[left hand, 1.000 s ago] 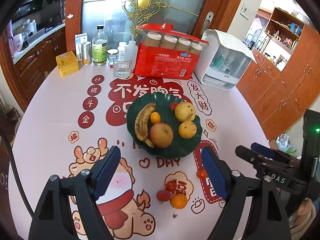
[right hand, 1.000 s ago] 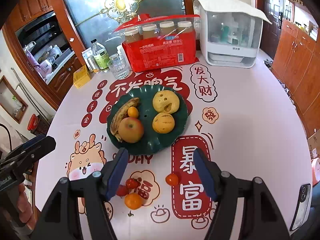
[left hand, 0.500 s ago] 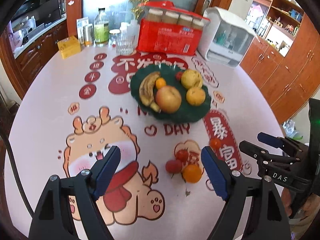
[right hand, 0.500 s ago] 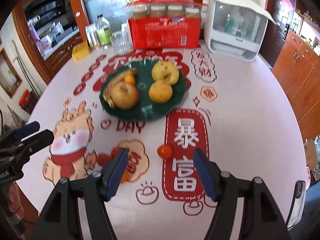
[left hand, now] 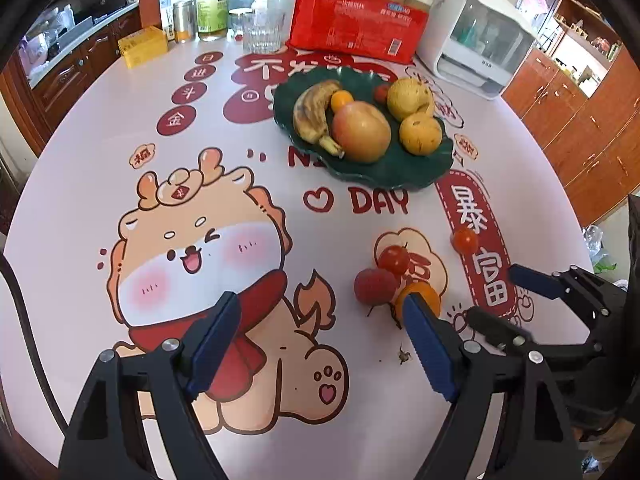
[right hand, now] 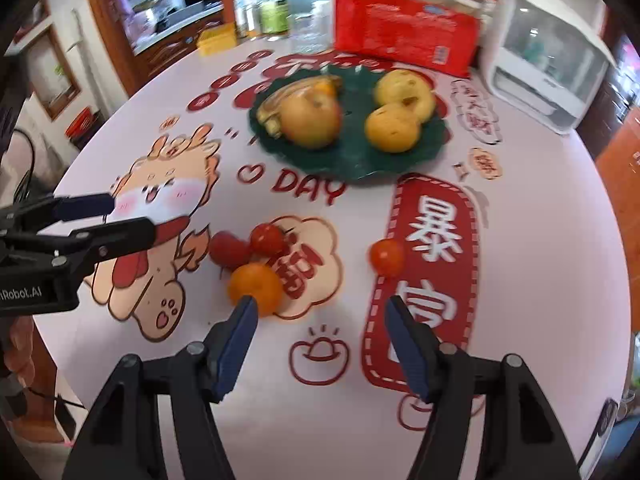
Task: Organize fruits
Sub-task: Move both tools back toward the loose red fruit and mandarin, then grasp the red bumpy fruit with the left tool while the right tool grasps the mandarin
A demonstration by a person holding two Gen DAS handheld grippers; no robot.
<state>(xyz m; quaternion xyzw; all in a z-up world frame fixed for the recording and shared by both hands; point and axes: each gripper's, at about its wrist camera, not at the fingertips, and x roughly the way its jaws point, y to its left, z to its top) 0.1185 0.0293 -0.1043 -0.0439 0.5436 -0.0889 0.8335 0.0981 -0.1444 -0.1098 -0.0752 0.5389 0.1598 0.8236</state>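
Note:
A dark green plate (left hand: 384, 168) (right hand: 352, 160) holds a banana (left hand: 310, 114), an apple (left hand: 362, 132), a small orange, a red tomato and two yellow fruits (left hand: 420, 134). Loose on the tablecloth lie a small orange (left hand: 422, 294) (right hand: 256, 286), a red lychee (left hand: 374, 286) (right hand: 229, 249), a cherry tomato (left hand: 394, 260) (right hand: 267, 239) and another tomato (left hand: 465, 240) (right hand: 386, 257) apart to the right. My left gripper (left hand: 320, 334) is open and empty, low over the cloth left of the cluster. My right gripper (right hand: 320, 330) is open and empty, between the orange and the lone tomato.
At the table's back stand a red pack of jars (left hand: 356, 28), a white appliance (left hand: 480, 48), a glass (left hand: 262, 34), bottles (left hand: 212, 4) and a yellow box (left hand: 142, 46). Wooden cabinets stand at the right. The table edge curves close on both sides.
Both grippers have come down and forward toward the loose fruit near the front of the table. Their jaws stayed open. No fruit has moved.

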